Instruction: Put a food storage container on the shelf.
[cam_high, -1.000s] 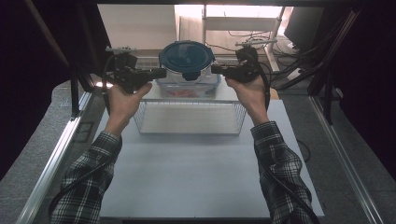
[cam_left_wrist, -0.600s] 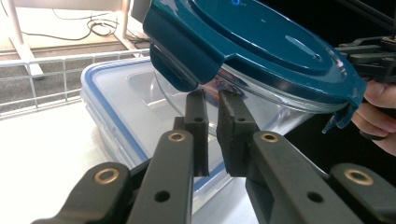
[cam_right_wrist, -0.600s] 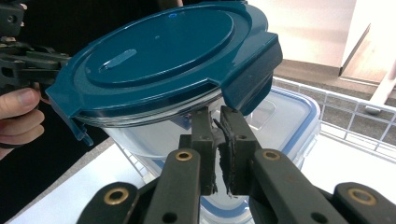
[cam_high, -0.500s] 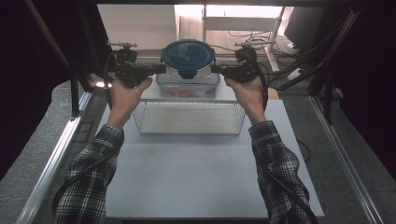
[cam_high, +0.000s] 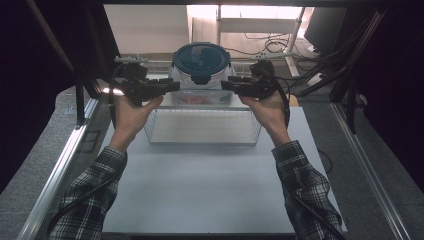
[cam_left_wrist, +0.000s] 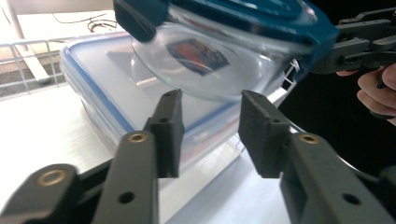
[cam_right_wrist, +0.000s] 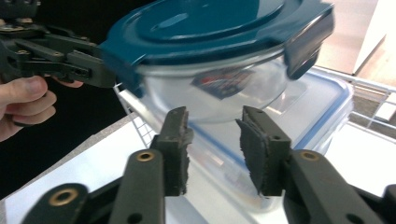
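A round glass container with a dark blue clip lid (cam_high: 201, 59) (cam_left_wrist: 219, 65) (cam_right_wrist: 219, 70) rests on a clear rectangular box with a blue-rimmed lid (cam_high: 200, 98) (cam_left_wrist: 88, 79) (cam_right_wrist: 322, 107). My left gripper (cam_high: 174, 86) (cam_left_wrist: 210, 133) points at the round container's left side. My right gripper (cam_high: 226, 84) (cam_right_wrist: 212, 149) points at its right side. The jaws of both have just been opening and now stand apart, with nothing between the pads. Each gripper's tip lies close under a lid clip; I cannot tell whether it touches.
Both containers stand at the back of a wire basket (cam_high: 202, 130) on a white table top (cam_high: 200, 190). A metal rail (cam_high: 60, 165) runs along the left edge. Dark frame posts and cables (cam_high: 330, 55) crowd the far right.
The left hand rose slightly and came back down. The round container and the right hand stay where they were.
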